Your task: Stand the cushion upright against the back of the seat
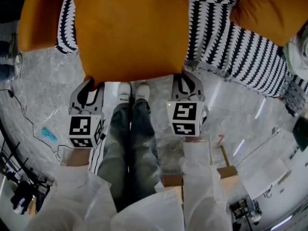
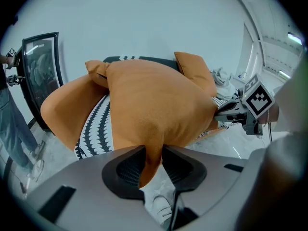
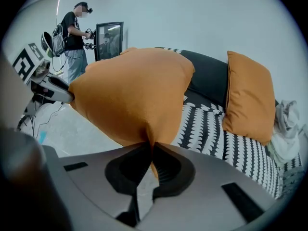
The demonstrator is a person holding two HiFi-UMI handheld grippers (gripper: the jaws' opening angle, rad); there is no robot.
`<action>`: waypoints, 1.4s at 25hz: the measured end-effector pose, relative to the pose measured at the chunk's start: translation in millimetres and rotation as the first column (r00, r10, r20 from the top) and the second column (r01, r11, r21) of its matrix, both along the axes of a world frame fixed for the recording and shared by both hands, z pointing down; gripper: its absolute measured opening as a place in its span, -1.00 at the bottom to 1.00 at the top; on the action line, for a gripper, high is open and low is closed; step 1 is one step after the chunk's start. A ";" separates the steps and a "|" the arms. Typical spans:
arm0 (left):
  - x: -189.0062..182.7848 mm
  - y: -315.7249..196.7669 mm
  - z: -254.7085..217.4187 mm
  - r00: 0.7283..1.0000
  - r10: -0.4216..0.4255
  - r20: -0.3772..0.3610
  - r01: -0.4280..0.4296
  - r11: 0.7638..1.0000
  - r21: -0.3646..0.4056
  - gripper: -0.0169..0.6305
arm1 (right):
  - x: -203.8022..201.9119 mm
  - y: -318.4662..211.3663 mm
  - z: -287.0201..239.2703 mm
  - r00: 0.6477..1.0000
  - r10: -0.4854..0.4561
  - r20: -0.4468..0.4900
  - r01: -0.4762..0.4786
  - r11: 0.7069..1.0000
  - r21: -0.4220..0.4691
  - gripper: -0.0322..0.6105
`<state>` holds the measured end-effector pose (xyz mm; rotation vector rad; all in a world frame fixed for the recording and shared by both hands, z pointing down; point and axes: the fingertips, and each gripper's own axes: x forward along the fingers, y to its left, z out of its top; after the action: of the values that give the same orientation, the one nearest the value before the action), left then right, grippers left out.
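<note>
A large orange fabric cushion point(image 1: 130, 30) is seen filling the upper centre of the head view, lying over the front of a black-and-white patterned seat point(image 1: 240, 47), with its near edge projecting past the seat's front over the grey marbled floor point(image 1: 38, 95); whether its underside rests on the seat cannot be told. The near edge is held at both corners. The left claw point(image 1: 91, 84) is placed at the lower left corner of the cushion, and in the left gripper view a fold of the orange fabric point(image 2: 154, 114) is shown pinched between its two dark pads point(image 2: 129, 165), which are kept slightly apart by the bunched cloth. The right claw point(image 1: 185, 78) is placed at the lower right corner, and in the right gripper view its jaws are shown pressed almost together on a thin pleat of the same cushion point(image 3: 130, 95). A second orange cushion point(image 3: 248, 95) is seen standing upright against the dark backrest point(image 3: 209, 76) at the right of that view, and a third orange cushion point(image 1: 41, 16) is seen at the upper left of the head view. Blue jeans point(image 1: 130, 143) and white shoes point(image 1: 132, 91) are visible between the two claws. At the upper left of the right gripper view, a person point(image 3: 74, 37) is seen standing beside a dark framed panel point(image 3: 109, 40).
</note>
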<state>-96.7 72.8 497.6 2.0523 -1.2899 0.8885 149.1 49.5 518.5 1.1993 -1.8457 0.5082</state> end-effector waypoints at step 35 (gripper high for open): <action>-11.9 -48.4 -188.6 0.999 0.034 -0.006 -0.033 0.986 0.162 -0.90 | -15.2 -35.0 -241.9 0.965 0.189 0.183 -0.223 0.957 0.184 -0.85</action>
<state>-108.5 24.4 309.0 2.2058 -1.3655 0.8120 133.8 14.5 276.5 1.5402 -1.9574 0.5574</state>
